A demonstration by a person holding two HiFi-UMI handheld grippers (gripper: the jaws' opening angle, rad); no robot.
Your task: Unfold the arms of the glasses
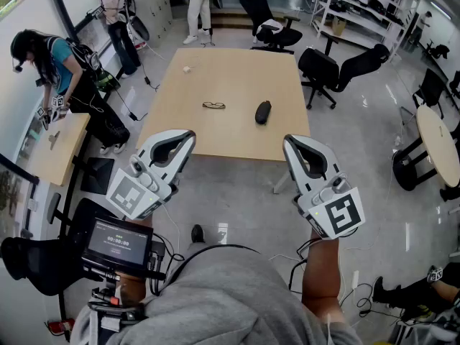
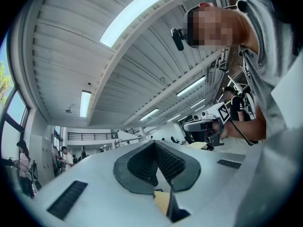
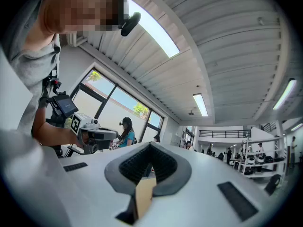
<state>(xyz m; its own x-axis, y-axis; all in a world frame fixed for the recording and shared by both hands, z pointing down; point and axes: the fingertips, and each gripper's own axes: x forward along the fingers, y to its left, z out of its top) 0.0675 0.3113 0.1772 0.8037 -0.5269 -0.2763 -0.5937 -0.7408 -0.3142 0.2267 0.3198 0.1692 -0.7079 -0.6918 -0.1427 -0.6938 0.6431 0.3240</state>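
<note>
Standing back from the near edge of the wooden table, a person holds the left gripper and the right gripper up in front of the body, each with its jaws pressed together on nothing. The glasses lie near the table's middle, just left of a dark case and well apart from both grippers. Their arms are too small to make out. The task appears not yet begun: the approach, the grip and the unfolding are all still left.

Left gripper, right gripper side by side, jaws together, empty.
</note>
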